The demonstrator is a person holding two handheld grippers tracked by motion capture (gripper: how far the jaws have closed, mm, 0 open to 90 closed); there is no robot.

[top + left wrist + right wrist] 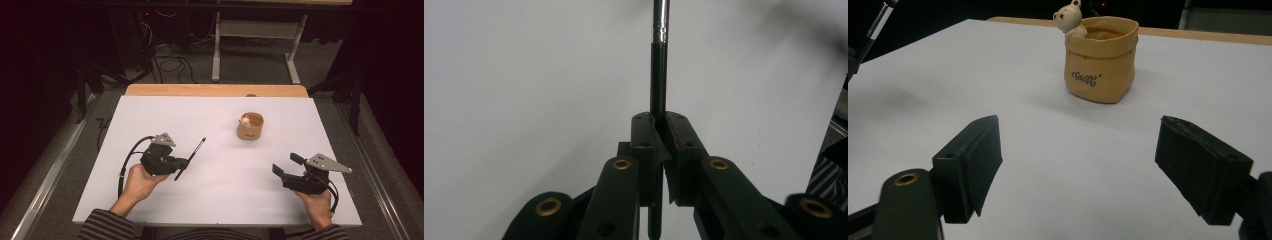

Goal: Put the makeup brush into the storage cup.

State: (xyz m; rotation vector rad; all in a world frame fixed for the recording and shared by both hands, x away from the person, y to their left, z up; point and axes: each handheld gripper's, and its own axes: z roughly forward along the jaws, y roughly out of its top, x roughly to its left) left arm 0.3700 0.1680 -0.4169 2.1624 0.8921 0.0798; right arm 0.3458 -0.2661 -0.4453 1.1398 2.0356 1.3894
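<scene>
- White sheeting covers the bench [220, 200], with dark floor and cables beyond it
- Left tool [659, 131] is clamped tight on a thin black pen [190, 158], which sticks out toward the tan pot [250, 126]
- Pot, with a small bear figure [1069, 19] at its rim, stands upright, well apart from the pen tip
- Right tool [1075, 170] rests near the pot's front with jaws wide and nothing between them
- Carrying step seems in hand; the next move likely calls for lifting the pen over the pot and tipping it upright into the mouth
</scene>
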